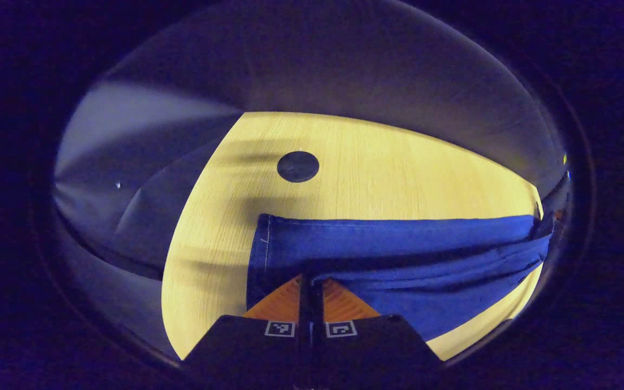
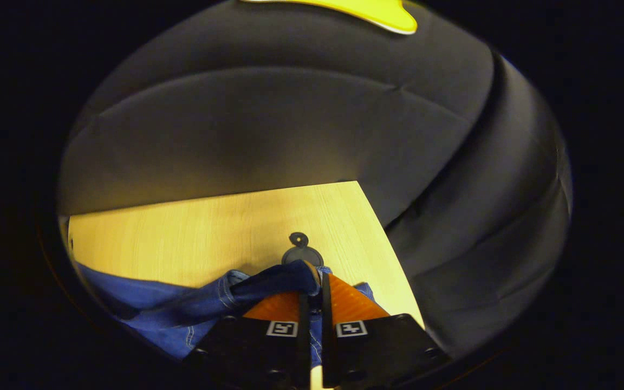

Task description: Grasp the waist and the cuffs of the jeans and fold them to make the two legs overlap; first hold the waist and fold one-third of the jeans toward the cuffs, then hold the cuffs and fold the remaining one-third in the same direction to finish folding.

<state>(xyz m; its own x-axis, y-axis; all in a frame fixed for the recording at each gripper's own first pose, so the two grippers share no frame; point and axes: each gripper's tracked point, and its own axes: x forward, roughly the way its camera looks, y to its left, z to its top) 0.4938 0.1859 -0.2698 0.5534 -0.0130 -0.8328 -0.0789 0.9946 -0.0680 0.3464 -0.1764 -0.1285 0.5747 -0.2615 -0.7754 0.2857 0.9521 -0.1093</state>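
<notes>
Blue jeans (image 1: pixel 398 254) lie across the light wooden table (image 1: pixel 398 162) in the left gripper view, with a stitched hem at their left end. My left gripper (image 1: pixel 311 281) is shut, its orange fingers (image 1: pixel 279 303) pinching the near edge of the denim. In the right gripper view the jeans (image 2: pixel 182 309) bunch up at the lower left, and a fold of the fabric rises to the fingertips. My right gripper (image 2: pixel 314 279) is shut on that fold, and the cloth drapes over its left orange finger (image 2: pixel 277 306).
A round black cap (image 1: pixel 298 166) sits in the table beyond the jeans; the same kind of cap (image 2: pixel 302 253) shows just past the right gripper. Black cloth walls surround the table. The table's corner (image 2: pixel 355 184) lies to the far right.
</notes>
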